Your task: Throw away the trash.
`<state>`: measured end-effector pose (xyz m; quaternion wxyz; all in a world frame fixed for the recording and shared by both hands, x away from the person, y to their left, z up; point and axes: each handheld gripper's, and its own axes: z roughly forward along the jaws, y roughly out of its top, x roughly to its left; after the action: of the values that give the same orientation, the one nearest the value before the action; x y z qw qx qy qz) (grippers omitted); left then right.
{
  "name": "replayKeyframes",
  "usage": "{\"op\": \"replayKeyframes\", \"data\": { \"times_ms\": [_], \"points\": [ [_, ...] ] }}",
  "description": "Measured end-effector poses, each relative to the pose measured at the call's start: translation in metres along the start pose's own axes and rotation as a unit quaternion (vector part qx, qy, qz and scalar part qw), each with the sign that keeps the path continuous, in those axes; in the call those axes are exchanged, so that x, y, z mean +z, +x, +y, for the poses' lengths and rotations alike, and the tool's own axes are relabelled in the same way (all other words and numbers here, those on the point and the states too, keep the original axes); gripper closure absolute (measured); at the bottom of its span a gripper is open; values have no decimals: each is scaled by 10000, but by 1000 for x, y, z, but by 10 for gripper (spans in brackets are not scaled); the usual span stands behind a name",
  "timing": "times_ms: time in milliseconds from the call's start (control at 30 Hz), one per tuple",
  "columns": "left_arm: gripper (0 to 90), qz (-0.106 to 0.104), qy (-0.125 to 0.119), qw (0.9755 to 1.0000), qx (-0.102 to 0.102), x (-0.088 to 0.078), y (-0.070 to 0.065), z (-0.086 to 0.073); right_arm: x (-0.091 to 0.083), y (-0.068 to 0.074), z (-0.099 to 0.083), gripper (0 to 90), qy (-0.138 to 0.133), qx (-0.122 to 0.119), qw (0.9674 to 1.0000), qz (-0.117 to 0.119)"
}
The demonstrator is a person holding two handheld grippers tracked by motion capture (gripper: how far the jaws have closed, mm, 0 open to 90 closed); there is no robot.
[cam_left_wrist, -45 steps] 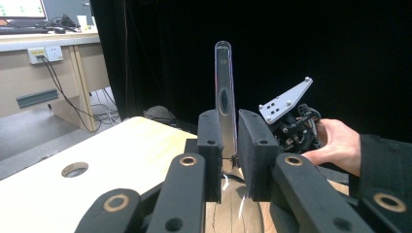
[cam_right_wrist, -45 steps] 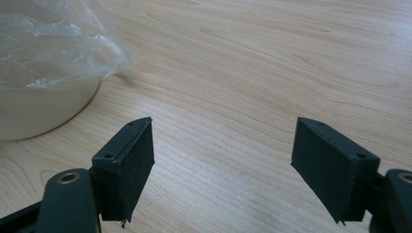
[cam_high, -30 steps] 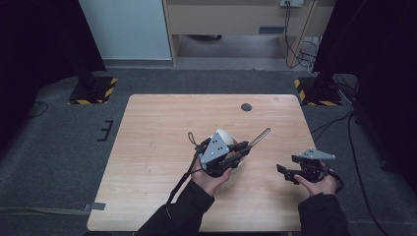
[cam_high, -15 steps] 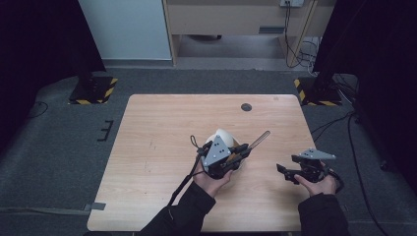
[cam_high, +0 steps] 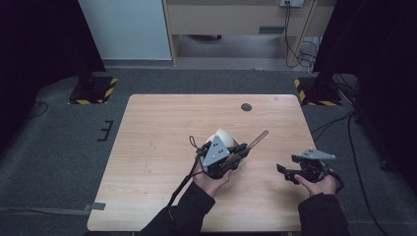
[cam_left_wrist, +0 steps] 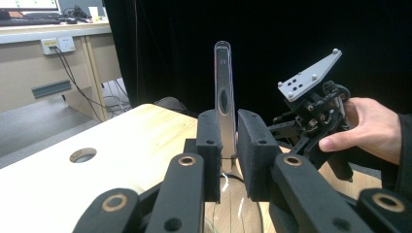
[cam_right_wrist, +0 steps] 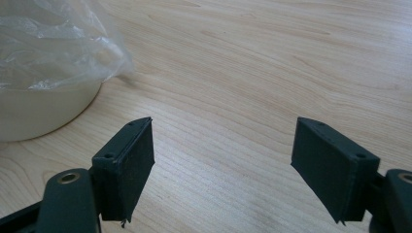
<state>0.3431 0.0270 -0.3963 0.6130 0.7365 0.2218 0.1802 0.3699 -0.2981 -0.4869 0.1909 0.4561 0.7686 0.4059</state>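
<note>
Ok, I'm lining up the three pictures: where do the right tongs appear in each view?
High view: the right tongs are low on the right, in a hand above the table.
Left gripper view: right of middle, beyond the clear handle, held by a hand.
Right gripper view: they rise from the bottom edge, open.
Shared landmark: the light wooden table top.

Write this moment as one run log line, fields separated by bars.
left gripper: shut on spoon handle | bowl: on table | right gripper: open, empty
</note>
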Motion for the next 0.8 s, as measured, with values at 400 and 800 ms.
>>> {"op": "replayKeyframes", "data": {
  "times_ms": [400, 800],
  "points": [
    [797, 152, 75, 9996, 206, 4, -2, -5, 0, 0, 0, 236, -5, -1, 10000, 0],
    [796, 292, -4, 9990, 345, 3, -4, -1, 0, 0, 0, 237, -22, -11, 10000, -2]
  ]
}}
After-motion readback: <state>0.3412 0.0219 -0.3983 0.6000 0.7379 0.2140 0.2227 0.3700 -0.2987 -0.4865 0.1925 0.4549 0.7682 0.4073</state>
